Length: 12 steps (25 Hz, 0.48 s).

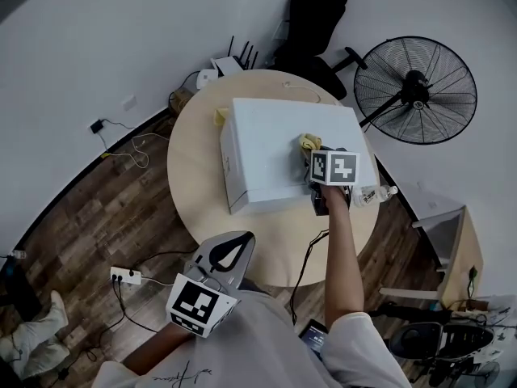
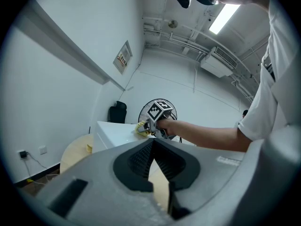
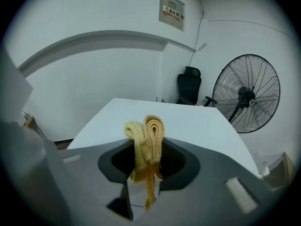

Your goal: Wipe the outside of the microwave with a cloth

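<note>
Two jobs are split between my grippers. My right gripper (image 1: pixel 317 157) is stretched out over the microwave (image 1: pixel 271 148), the white box in the middle of the round table (image 1: pixel 187 180). Its jaws are clamped hard on the yellow cloth (image 3: pixel 147 142), which is folded so that two rolled edges stick out past the tips. I judge the fold is held that way so soft padding, not hard jaw, meets the casing. From the head view the cloth appears to rest on the top panel, right of its middle and near the right edge, so the top is the face being wiped. The tall left face is well apart from the cloth.

My left gripper (image 1: pixel 234 249) hangs low and near me, off the near edge of the table. Its jaws are brought together at the tips with nothing between them. I judge it is parked there to leave the wiping arm room, since the box looks heavy enough to stay put unsteadied.
</note>
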Each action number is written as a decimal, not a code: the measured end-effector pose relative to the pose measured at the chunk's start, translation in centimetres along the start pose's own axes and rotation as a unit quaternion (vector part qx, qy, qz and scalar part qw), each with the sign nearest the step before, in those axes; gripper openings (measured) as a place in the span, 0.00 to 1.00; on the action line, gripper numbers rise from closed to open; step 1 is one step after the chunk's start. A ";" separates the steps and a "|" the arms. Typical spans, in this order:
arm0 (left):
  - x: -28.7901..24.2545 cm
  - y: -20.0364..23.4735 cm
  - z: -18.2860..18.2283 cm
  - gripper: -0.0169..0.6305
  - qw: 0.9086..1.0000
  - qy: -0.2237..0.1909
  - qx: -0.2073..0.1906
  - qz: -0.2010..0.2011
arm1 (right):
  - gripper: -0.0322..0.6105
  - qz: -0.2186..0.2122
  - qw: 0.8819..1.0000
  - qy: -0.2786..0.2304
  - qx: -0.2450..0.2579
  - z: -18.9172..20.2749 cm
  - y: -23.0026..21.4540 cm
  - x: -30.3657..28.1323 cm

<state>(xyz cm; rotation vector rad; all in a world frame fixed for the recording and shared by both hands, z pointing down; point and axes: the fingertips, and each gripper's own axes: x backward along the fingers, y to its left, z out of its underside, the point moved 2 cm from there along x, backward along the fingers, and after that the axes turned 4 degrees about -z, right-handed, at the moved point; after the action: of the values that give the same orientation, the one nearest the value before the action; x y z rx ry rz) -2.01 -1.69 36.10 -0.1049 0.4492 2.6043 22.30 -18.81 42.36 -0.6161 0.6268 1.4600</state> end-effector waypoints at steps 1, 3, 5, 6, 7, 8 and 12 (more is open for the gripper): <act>0.1 0.0 0.0 0.01 1.000 0.000 0.001 0.000 | 0.25 -0.006 1.000 -0.003 -0.003 -0.1 0.6 0.0; 0.4 0.1 0.1 0.01 1.000 0.000 0.001 0.000 | 0.25 -0.015 1.000 -0.010 -0.006 -0.2 1.8 0.0; 0.6 0.3 0.2 0.01 1.000 0.000 0.001 -0.003 | 0.25 -0.021 1.000 -0.014 -0.005 -0.3 2.8 -0.1; 0.6 0.4 0.3 0.01 1.000 0.001 0.002 -0.004 | 0.25 -0.024 1.000 -0.016 -0.004 -0.4 3.2 -0.2; 0.7 0.5 0.4 0.01 1.000 0.002 0.002 -0.005 | 0.25 -0.028 0.999 -0.017 -0.004 -0.4 3.7 -0.3; 0.8 0.5 0.4 0.01 1.000 0.003 0.003 -0.005 | 0.25 -0.032 0.999 -0.018 -0.003 -0.5 4.2 -0.3; 1.0 0.4 0.1 0.01 1.000 -0.005 0.003 -0.006 | 0.25 -0.045 0.999 -0.021 0.008 -0.7 6.3 -0.5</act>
<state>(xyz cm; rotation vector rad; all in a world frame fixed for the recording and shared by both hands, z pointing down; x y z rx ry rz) -3.04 -1.56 36.13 -0.0924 0.4514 2.5913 16.00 -19.50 42.21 -0.5930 0.5711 1.3788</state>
